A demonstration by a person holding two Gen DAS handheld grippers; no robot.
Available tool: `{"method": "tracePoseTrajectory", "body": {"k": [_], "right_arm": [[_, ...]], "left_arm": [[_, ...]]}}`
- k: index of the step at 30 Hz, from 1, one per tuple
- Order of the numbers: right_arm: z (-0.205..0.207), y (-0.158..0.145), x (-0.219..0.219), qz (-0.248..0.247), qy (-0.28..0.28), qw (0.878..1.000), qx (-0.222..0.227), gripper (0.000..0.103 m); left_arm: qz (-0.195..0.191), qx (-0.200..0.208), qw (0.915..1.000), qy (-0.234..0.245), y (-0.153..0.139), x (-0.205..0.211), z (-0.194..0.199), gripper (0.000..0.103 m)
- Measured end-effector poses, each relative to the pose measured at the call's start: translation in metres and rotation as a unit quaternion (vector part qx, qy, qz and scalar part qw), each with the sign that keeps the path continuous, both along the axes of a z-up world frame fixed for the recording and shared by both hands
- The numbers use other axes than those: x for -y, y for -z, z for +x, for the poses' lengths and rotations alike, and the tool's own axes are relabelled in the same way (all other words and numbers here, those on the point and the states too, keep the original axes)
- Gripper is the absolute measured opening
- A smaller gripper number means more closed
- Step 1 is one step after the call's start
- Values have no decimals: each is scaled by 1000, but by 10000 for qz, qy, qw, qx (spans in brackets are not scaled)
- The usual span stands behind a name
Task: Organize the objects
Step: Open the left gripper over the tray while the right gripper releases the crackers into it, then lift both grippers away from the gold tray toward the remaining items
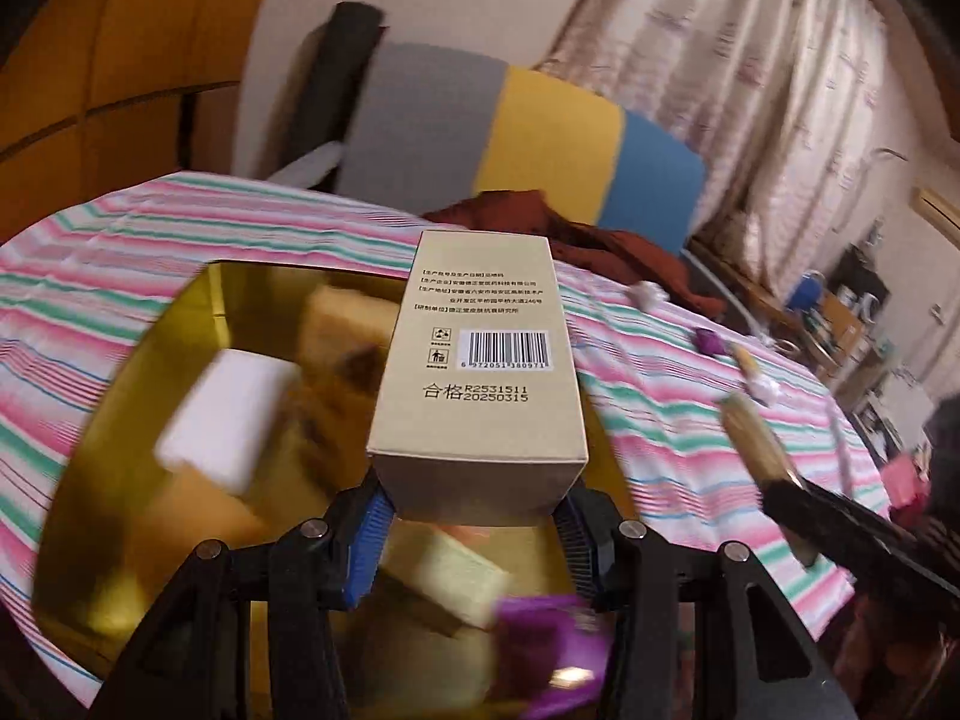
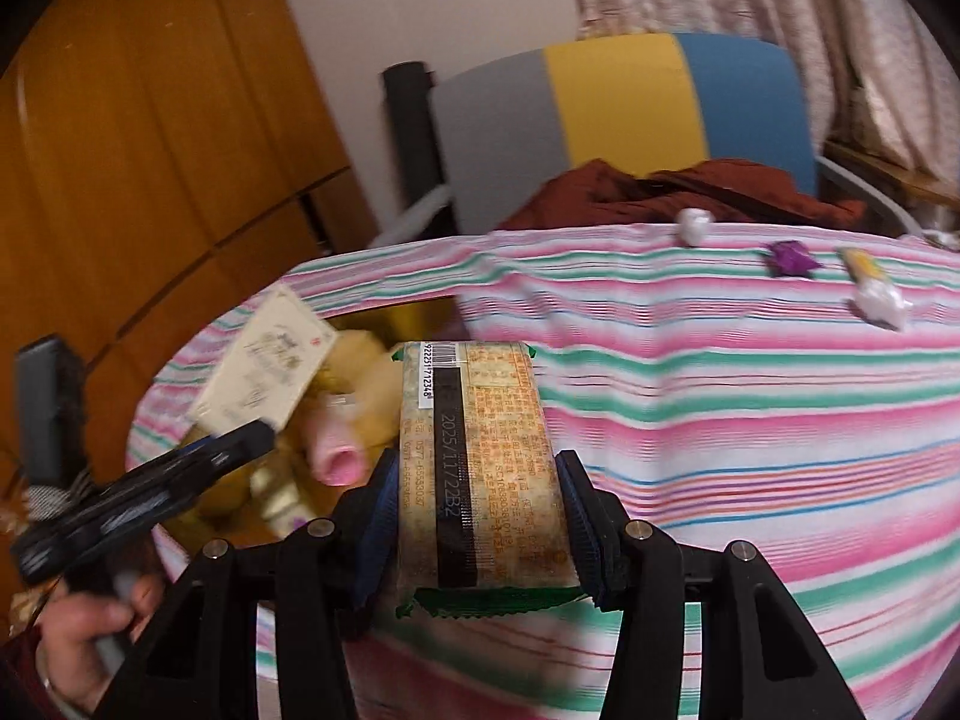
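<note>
**Both hands full over the striped table**

Starting at my left: the gold tin (image 1: pixel 150 360) sits on the striped tablecloth (image 1: pixel 690 450), already holding several things — a white block (image 1: pixel 228 414), some pale packets, and something purple (image 1: pixel 552 648) near its close edge, all too blurred to name better. It looks like the place where loose items are being gathered, which is why I judge my load belongs there.

My left gripper (image 1: pixel 474 516) is clenched on a tan cardboard box (image 1: pixel 480 360), pinched at its near end so the long body sticks out ahead of me, barcode face up, right above the tin. Holding it by the end leaves the far part free to go in first.

Moving right, my right gripper (image 2: pixel 477 540) is clamped on a wrapped snack pack (image 2: pixel 480 462), printed with a date strip, its crimped green ends showing. The blue pads (image 2: pixel 378 516) press on its long sides — a soft wrapper, so I judge a gentle squeeze is enough. It hangs over the cloth just beside the tin's right edge, not yet above the opening.

Farther right and back, small bits lie along the table's far edge: a white crumpled wrapper (image 2: pixel 693 225), a purple candy (image 2: pixel 792 258), a yellow-and-white packet (image 2: pixel 873 288). A dark red cloth (image 2: pixel 690 186) lies heaped by the striped chair (image 2: pixel 630 102) behind.
</note>
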State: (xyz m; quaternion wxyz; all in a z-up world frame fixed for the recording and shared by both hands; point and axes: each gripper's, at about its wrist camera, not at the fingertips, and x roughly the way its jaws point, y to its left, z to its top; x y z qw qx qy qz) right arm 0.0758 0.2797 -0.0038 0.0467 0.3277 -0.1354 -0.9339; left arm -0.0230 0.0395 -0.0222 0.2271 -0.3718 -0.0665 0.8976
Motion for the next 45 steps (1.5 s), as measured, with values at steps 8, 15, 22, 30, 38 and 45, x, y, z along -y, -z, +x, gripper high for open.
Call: {"method": "tracePoseTrajectory", "body": {"k": [8,15,22,30,38,45], "right_arm": [[-22,2,55,229,-605,9976,242,51],[-39,13,74,98,-808,9953,519,51],[-43,13,80,-48,-593,9966,562,67],[-31,6,77,16,-494,9982,348,69],[-29,8,70,-59,-379,9986,357,69],[-26,6,65,-92,-282,9990,325,69]], "left_arm": [[-126,454,9974,-543,11,48,-52,51],[-191,893,9928,-770,28,69,-81,51],[-159,1281,9877,-881,32,74,-89,52],[-562,594,9885,-1272,11,79,-66,55],[-600,423,9924,-990,3,68,-89,27],[-1013,471,9848,-1327,-1,57,-116,29]]}}
